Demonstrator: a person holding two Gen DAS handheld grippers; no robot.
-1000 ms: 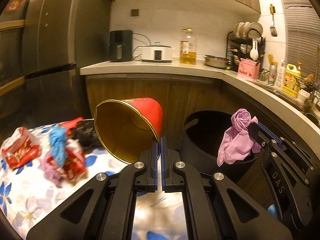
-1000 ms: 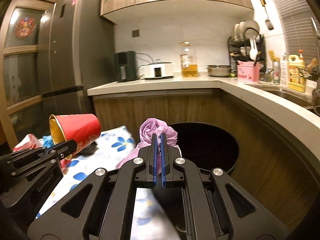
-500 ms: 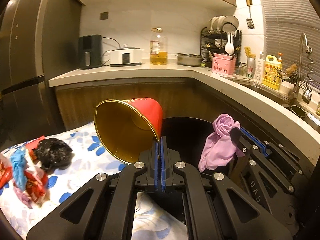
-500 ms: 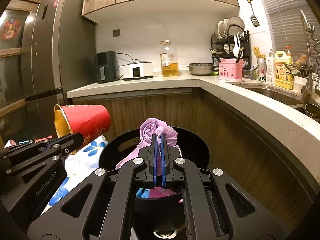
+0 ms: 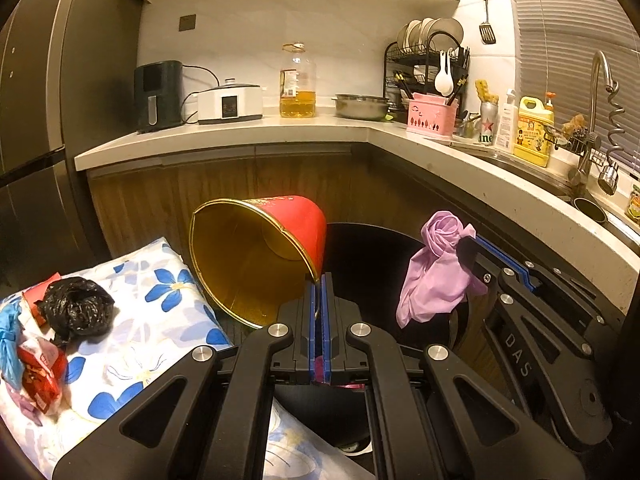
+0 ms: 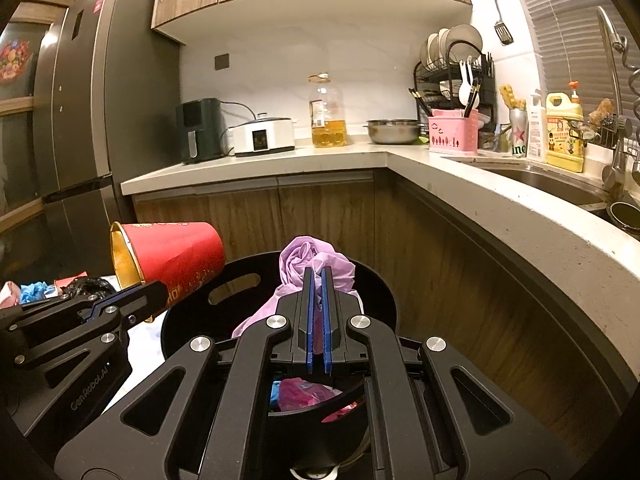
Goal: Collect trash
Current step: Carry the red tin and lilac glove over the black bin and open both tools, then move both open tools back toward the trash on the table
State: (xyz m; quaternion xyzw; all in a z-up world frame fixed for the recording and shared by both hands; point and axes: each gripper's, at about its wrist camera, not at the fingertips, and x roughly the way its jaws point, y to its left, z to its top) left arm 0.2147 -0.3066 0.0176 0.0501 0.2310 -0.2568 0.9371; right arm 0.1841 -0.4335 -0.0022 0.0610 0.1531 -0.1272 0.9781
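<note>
My left gripper (image 5: 319,280) is shut on the rim of a red paper bucket (image 5: 260,256) with a gold inside, held tilted at the edge of a black trash bin (image 5: 368,252). My right gripper (image 6: 316,276) is shut on a crumpled purple plastic bag (image 6: 312,260), which hangs over the same black trash bin (image 6: 376,292). Pink and blue trash (image 6: 304,394) lies inside the bin. In the left wrist view the purple bag (image 5: 436,268) dangles from the right gripper (image 5: 466,246) above the bin's mouth. The red bucket (image 6: 172,254) shows left of the bin in the right wrist view.
A floral cloth (image 5: 140,344) at the left carries a black bag ball (image 5: 76,308), red wrappers (image 5: 40,368) and a blue scrap (image 5: 10,344). Behind the bin run wooden cabinets and a pale counter (image 5: 240,140) with appliances; a fridge (image 6: 80,120) stands left, a sink (image 6: 560,188) right.
Both grippers have swung right, away from the floral cloth, carrying the bucket and purple bag over the black bin. The trash pile has slid to the left edge of view.
</note>
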